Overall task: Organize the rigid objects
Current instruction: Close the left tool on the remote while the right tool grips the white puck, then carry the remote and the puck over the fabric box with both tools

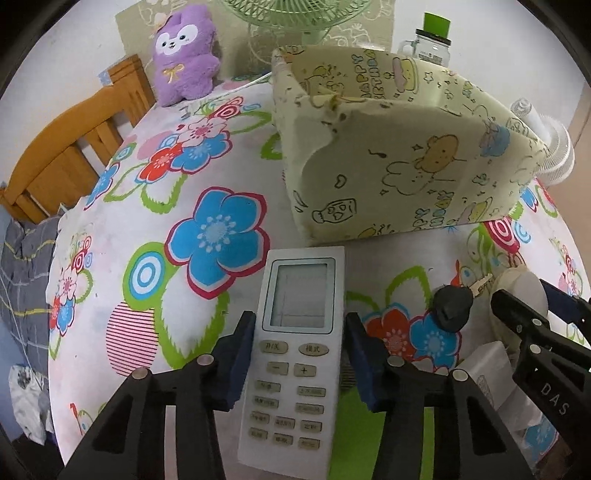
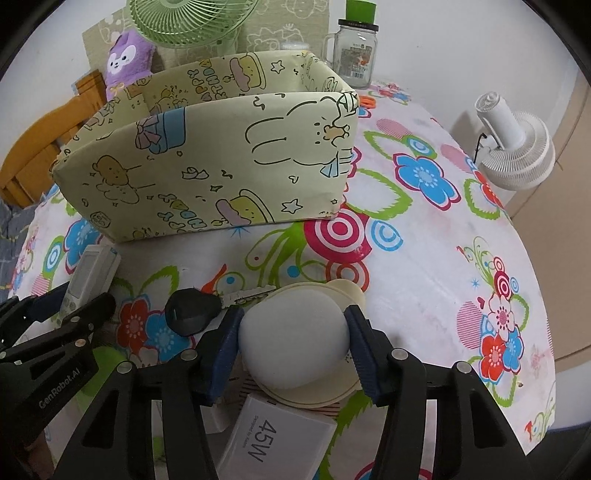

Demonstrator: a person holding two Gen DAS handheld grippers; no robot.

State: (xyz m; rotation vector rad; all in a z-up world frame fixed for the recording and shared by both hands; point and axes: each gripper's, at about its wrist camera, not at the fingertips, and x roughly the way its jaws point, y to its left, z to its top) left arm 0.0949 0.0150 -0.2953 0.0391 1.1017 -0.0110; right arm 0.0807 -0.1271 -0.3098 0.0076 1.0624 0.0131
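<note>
Right now your left gripper [image 1: 299,354] is closed on the remote [image 1: 297,354], pads tight against both long edges, the remote lying flat on the tablecloth [image 1: 110,258]. Your right gripper [image 2: 293,343] clamps the white dome [image 2: 293,341], which sits on a cream disc [image 2: 343,291]. At the dome's 6 o'clock lies a box marked 45W [image 2: 273,439]; at its 10 o'clock, a black key [image 2: 190,312]. Farther off at 12 o'clock stands the open bin [image 2: 207,166], with a jar [image 2: 352,55], green fan [image 2: 184,18] and purple plush [image 2: 125,62] behind it.

Both wrist views tilt steeply down, close — sharing the box [image 1: 406,147].
</note>
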